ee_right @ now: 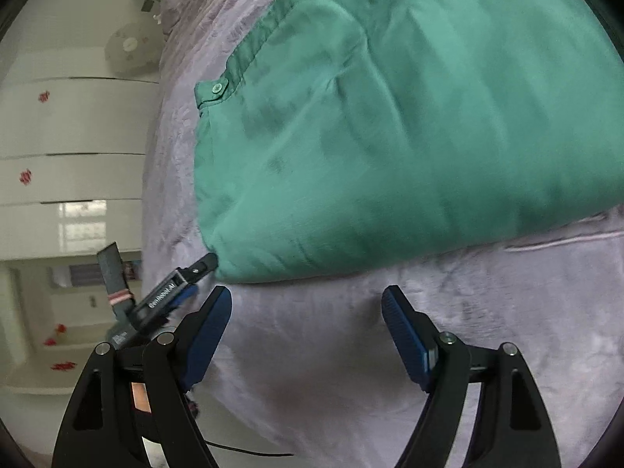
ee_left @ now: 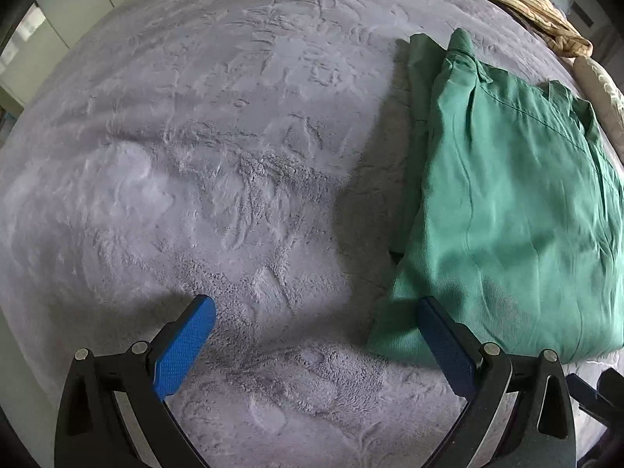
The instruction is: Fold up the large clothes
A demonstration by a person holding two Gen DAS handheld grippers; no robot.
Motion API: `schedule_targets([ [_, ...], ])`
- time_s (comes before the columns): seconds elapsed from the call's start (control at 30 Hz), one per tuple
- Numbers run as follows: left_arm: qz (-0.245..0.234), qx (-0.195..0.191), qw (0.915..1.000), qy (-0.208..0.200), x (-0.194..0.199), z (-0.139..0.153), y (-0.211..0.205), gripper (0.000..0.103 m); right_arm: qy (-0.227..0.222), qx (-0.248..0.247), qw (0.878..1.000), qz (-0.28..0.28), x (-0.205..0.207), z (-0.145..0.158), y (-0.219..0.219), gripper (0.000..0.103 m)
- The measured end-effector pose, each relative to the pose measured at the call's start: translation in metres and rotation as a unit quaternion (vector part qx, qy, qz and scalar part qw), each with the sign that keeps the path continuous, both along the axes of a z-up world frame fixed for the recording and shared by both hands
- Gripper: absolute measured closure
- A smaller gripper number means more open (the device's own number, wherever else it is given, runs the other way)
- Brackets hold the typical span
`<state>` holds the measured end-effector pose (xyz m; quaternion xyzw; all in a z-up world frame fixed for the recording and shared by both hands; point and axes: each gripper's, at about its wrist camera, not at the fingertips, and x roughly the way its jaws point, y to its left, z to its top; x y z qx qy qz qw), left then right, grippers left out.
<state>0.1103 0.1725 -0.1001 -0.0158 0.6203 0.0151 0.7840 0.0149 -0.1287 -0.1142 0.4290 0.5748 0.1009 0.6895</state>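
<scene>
A green garment (ee_left: 507,202) lies folded into a thick rectangle on the grey fleece blanket (ee_left: 234,156), at the right of the left wrist view. My left gripper (ee_left: 316,308) stands wide open just above the blanket. Its right pad (ee_left: 444,343) sits over the garment's near left corner and its left pad (ee_left: 183,351) over bare fleece. In the right wrist view the green garment (ee_right: 390,136) fills the upper right, a buttoned tab (ee_right: 216,87) at its left edge. My right gripper (ee_right: 306,296) is open over bare blanket (ee_right: 331,370), just short of the fold's near edge.
A crumpled beige cloth (ee_left: 526,4) and a pale pillow (ee_left: 600,85) lie at the bed's far right. Left of the bed edge stand white drawers with red decals (ee_right: 78,179). One finger of the left gripper (ee_right: 204,263) shows by the garment's corner. A black cable (ee_right: 241,451) runs below.
</scene>
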Motion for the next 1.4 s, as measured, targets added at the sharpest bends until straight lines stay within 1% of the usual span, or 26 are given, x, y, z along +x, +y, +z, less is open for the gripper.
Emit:
schedule_targets([
  [0.13,-0.005,0.006,1.0000,-0.005,0.000,0.002,-0.003,0.000,0.002,0.012,1.000,0.004,0.006,-0.003,0.009,0.021],
  [0.2,-0.009,0.000,1.0000,-0.005,0.000,0.002,-0.005,0.000,0.001,0.013,1.000,0.006,0.007,-0.002,0.012,0.021],
  [0.27,-0.009,0.001,0.9999,-0.006,0.000,0.003,-0.006,0.000,-0.001,0.012,1.000,0.009,0.008,-0.001,0.014,0.021],
  [0.57,-0.024,0.006,0.9996,-0.014,-0.003,0.010,-0.018,0.000,0.005,0.019,1.000,0.000,0.007,-0.005,0.012,0.021],
  [0.7,-0.023,0.005,0.9996,-0.014,-0.001,0.007,-0.021,0.000,0.003,0.022,1.000,0.001,0.007,-0.007,0.012,0.021],
  [0.9,-0.026,0.001,0.9996,-0.015,0.001,0.006,-0.016,0.000,0.002,0.039,0.999,-0.008,0.010,-0.012,0.015,0.021],
  [1.07,-0.022,-0.026,0.9993,-0.015,0.005,0.008,-0.009,0.000,0.001,0.070,0.997,-0.027,0.018,-0.021,0.022,0.021],
  [1.17,-0.017,-0.050,0.9984,-0.022,0.008,0.012,-0.001,0.000,-0.001,0.090,0.995,-0.039,0.025,-0.028,0.030,0.021],
  [1.27,-0.009,-0.076,0.9967,-0.025,0.011,0.015,0.006,0.000,-0.003,0.125,0.990,-0.059,0.034,-0.039,0.040,0.020],
  [1.33,0.000,-0.104,0.9943,-0.022,0.015,0.015,0.011,0.000,-0.008,0.158,0.984,-0.088,0.040,-0.047,0.048,0.010],
  [1.4,0.004,-0.129,0.9914,-0.022,0.020,0.015,0.013,0.000,-0.014,0.175,0.978,-0.112,0.046,-0.052,0.052,0.010],
])
